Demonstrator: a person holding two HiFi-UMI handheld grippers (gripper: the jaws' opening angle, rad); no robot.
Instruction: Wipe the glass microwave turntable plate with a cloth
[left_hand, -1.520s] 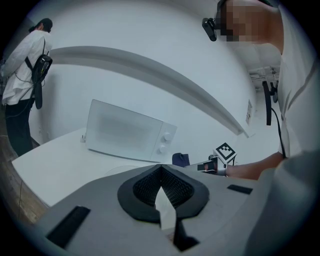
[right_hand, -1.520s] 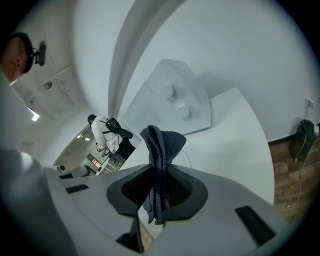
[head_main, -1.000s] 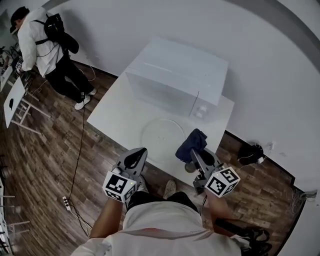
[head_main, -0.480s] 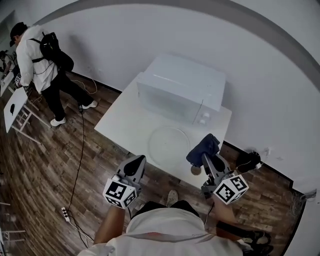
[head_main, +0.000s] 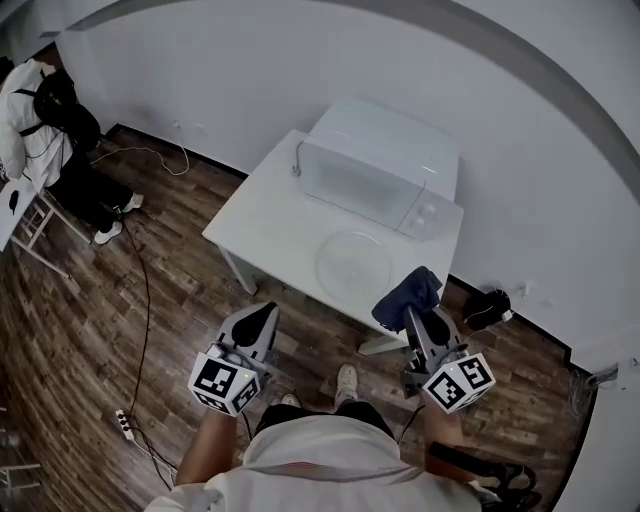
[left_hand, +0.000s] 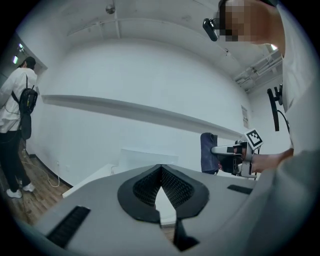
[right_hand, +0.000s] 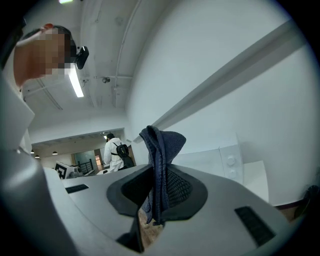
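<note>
Your right hand-held gripper (head_main: 411, 320) stays clamped on the dark cloth (head_main: 408, 296). Your left hand-held gripper (head_main: 256, 322) is closed, pads together, with nothing in it. Over the last second you have backed away: both now hang mostly over the wood floor (head_main: 150, 300), short of the near edge of the surface (head_main: 265, 225). The glass plate (head_main: 355, 258) lies flat at 12 o'clock, apparently untouched, so wiping hasn't begun. The microwave (head_main: 385, 170) crowds its far side; room opens toward 9 o'clock.

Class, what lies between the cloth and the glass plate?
Head view: only bare white table between the cloth, clamped in the right hand-held gripper, and the glass plate.
</note>
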